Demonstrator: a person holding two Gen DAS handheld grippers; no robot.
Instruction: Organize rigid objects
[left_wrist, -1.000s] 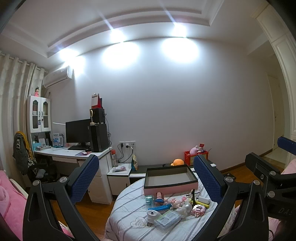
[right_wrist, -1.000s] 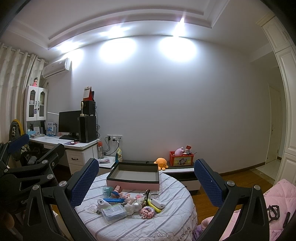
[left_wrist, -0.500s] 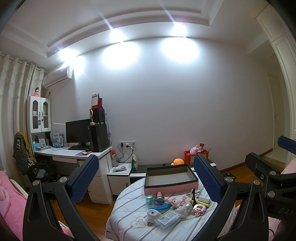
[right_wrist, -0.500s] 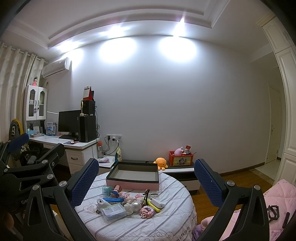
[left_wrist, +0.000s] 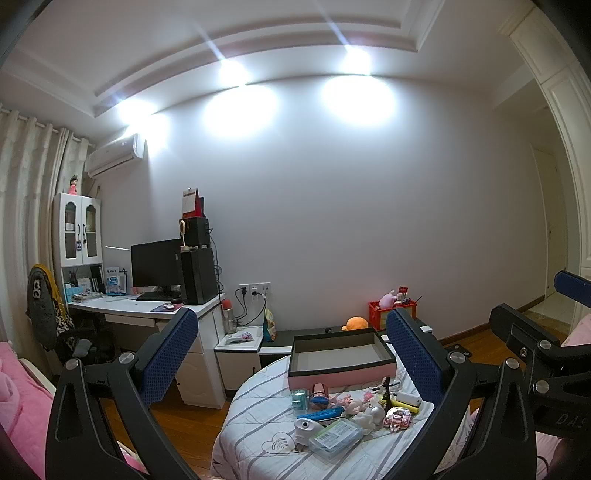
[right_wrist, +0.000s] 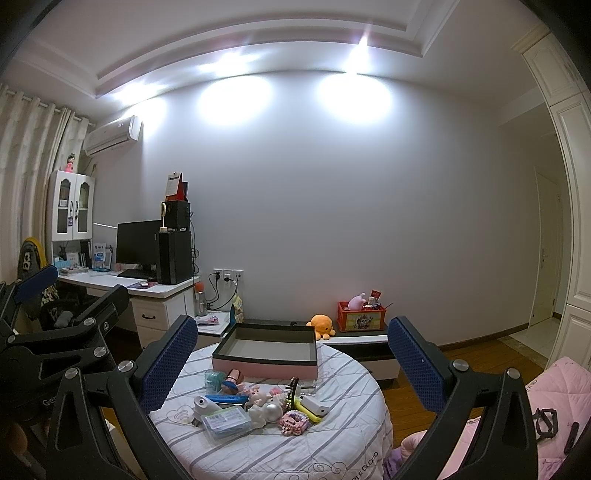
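A round table with a striped white cloth (left_wrist: 258, 417) (right_wrist: 332, 443) carries a pile of small objects: a clear plastic case (left_wrist: 335, 439) (right_wrist: 225, 421), a white device (left_wrist: 306, 427) (right_wrist: 205, 405), a blue tube (left_wrist: 325, 413) (right_wrist: 227, 399), a pink brick model (left_wrist: 397, 417) (right_wrist: 293, 421), a silver ball (right_wrist: 272, 410) and small figurines. Behind them stands an empty pink box with a dark rim (left_wrist: 341, 356) (right_wrist: 266, 350). My left gripper (left_wrist: 291, 354) and right gripper (right_wrist: 291, 360) both hang open, high above and short of the table, holding nothing.
A white desk (right_wrist: 159, 291) with monitor and computer tower stands at the left wall, with a chair (left_wrist: 48, 314) beside it. A low cabinet holds an orange plush (right_wrist: 322, 325) and a red crate (right_wrist: 361, 319). Pink bedding (right_wrist: 554, 391) lies at right, wooden floor around the table.
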